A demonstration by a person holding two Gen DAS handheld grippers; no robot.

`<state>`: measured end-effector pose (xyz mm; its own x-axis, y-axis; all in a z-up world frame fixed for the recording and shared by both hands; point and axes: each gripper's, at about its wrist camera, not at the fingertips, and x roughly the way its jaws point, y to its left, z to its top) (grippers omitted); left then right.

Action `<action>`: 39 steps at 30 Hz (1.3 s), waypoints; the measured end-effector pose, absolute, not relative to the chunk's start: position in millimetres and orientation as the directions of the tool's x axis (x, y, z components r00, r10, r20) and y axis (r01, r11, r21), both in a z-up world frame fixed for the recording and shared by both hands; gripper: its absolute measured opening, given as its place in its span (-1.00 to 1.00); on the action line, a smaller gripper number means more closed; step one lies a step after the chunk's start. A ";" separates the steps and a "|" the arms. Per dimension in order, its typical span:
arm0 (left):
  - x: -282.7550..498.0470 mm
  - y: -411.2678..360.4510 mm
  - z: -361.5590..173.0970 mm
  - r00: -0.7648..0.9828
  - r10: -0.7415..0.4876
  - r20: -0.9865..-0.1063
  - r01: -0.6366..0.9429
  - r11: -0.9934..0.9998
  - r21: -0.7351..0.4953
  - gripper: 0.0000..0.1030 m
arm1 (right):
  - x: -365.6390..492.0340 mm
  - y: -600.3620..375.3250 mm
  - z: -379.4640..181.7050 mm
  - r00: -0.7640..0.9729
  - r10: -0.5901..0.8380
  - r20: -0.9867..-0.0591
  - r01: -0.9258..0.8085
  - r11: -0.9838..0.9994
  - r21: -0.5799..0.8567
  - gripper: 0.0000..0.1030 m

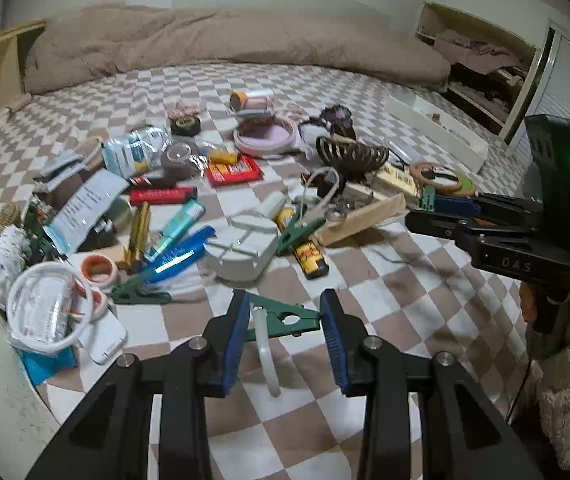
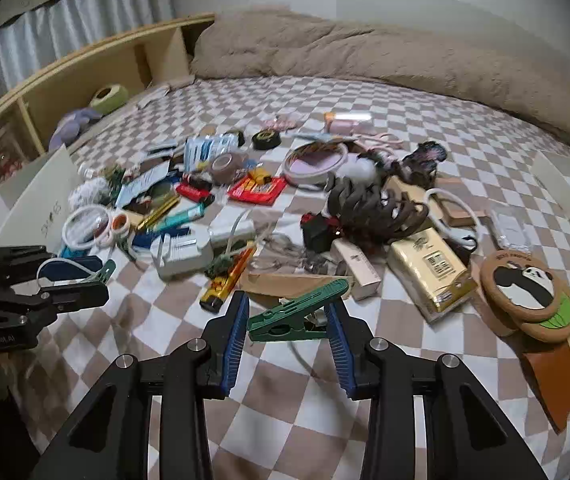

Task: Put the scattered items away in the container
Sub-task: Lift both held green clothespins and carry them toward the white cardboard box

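Left wrist view shows your left gripper (image 1: 283, 318) with its blue-padded fingers (image 1: 233, 332) clamped across a green clothes peg (image 1: 285, 314), which lies crosswise between them with a pale, translucent tube (image 1: 265, 344) hanging from it, above the brown-and-white checked bed sheet (image 1: 385, 308). From the right wrist view, your right gripper (image 2: 287, 320) has its fingers closed on a second green peg (image 2: 297, 310), tilted with its ribbed end up toward the right finger; it too sits above the sheet. Ahead of both lies the scatter: a white power adapter (image 1: 241, 248), a yellow lighter (image 1: 311, 260), a red lighter (image 1: 163, 195), a blue peg (image 1: 183, 254), another green peg (image 1: 299, 232) beside the adapter, a pink round tin (image 1: 265, 138), a dark claw hair clip (image 1: 351, 158) and a red snack packet (image 1: 233, 170). To your right in the right wrist view lie a gold tissue pack (image 2: 431, 268) and a panda coaster (image 2: 525, 284). A white box flap (image 2: 33, 200) with handwriting stands at the left edge of the bed, just beyond your left gripper; whether it is the container's wall you cannot tell. A beige quilt (image 1: 225, 40) is bunched along the far side.
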<state>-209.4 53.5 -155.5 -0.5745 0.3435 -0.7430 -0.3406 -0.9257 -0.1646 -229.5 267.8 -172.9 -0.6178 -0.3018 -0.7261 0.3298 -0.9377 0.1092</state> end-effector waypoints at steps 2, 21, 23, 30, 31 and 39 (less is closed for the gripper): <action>-209.1 53.0 -150.5 -0.585 0.344 -0.735 -0.337 -0.927 -0.166 -0.30 | -228.1 267.9 -167.7 -0.634 -0.294 -0.715 0.318 -0.942 0.106 -0.24; -202.5 40.0 -113.5 -0.679 0.342 -0.650 -0.300 -0.937 -0.180 -0.30 | -196.4 262.4 -105.2 -0.771 -0.306 -0.558 0.296 -0.949 0.112 -0.24; -201.8 39.6 -110.5 -0.687 0.336 -0.644 -0.298 -0.939 -0.173 -0.30 | -195.0 262.8 -104.9 -0.770 -0.303 -0.561 0.292 -0.950 0.112 -0.24; -196.8 38.9 -96.7 -0.715 0.338 -0.612 -0.298 -0.939 -0.171 -0.30 | -188.1 264.6 -97.6 -0.788 -0.293 -0.542 0.278 -0.954 0.112 -0.24; -195.8 38.5 -94.8 -0.719 0.336 -0.608 -0.295 -0.940 -0.171 -0.30 | -187.4 264.2 -96.8 -0.790 -0.294 -0.539 0.278 -0.954 0.113 -0.23; -187.1 31.7 -69.0 -0.756 0.349 -0.554 -0.285 -0.937 -0.201 -0.29 | -181.3 263.3 -87.7 -0.810 -0.298 -0.506 0.276 -0.954 0.120 -0.23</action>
